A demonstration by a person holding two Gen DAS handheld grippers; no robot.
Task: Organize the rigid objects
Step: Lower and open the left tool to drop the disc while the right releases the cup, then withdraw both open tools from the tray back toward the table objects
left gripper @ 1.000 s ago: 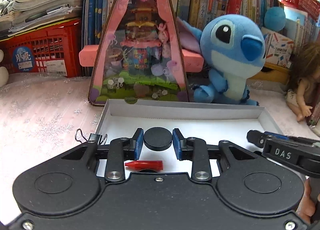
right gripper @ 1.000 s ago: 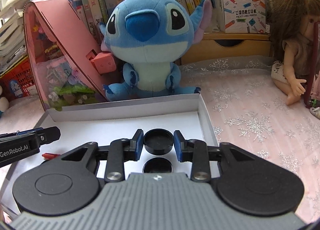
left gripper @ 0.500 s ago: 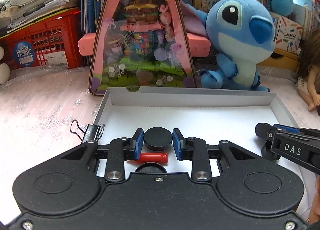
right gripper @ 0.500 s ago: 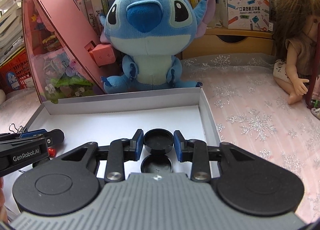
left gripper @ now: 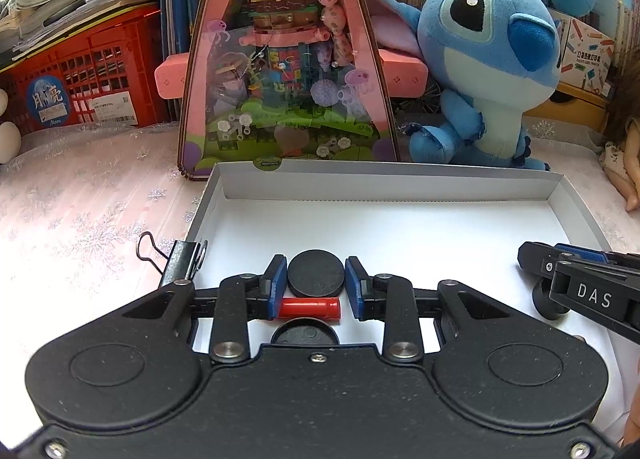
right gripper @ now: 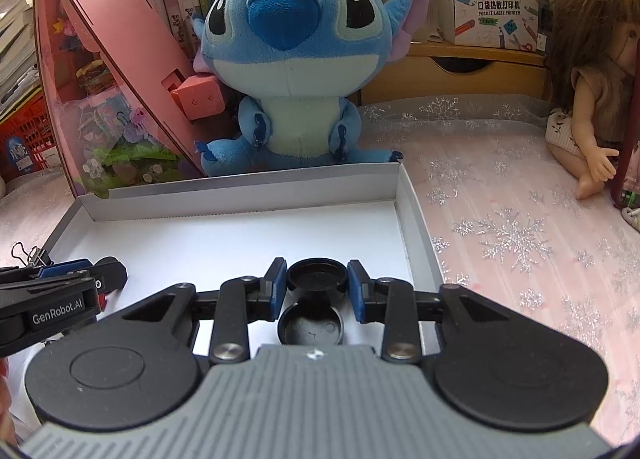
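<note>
My left gripper (left gripper: 316, 281) is shut on a flat black round lid (left gripper: 316, 273), held over the white cardboard tray (left gripper: 400, 183). Below it lie a red cylinder (left gripper: 310, 307) and another black lid (left gripper: 304, 335) on the tray floor. My right gripper (right gripper: 317, 284) is shut on a black round lid with a raised rim (right gripper: 317, 277), above a further black lid (right gripper: 311, 325) lying in the tray (right gripper: 240, 195). Each gripper shows at the edge of the other's view: the right one (left gripper: 576, 283) and the left one (right gripper: 68, 283).
A black binder clip (left gripper: 176, 257) lies at the tray's left wall. Behind the tray stand a pink toy display case (left gripper: 288, 59) and a blue plush (right gripper: 296, 59). A doll (right gripper: 588, 107) sits at the right. Books and a red crate (left gripper: 88, 75) line the back.
Both grippers have drawn back toward the tray's near side with their lids held. A second black lid has come into view under the left gripper.
</note>
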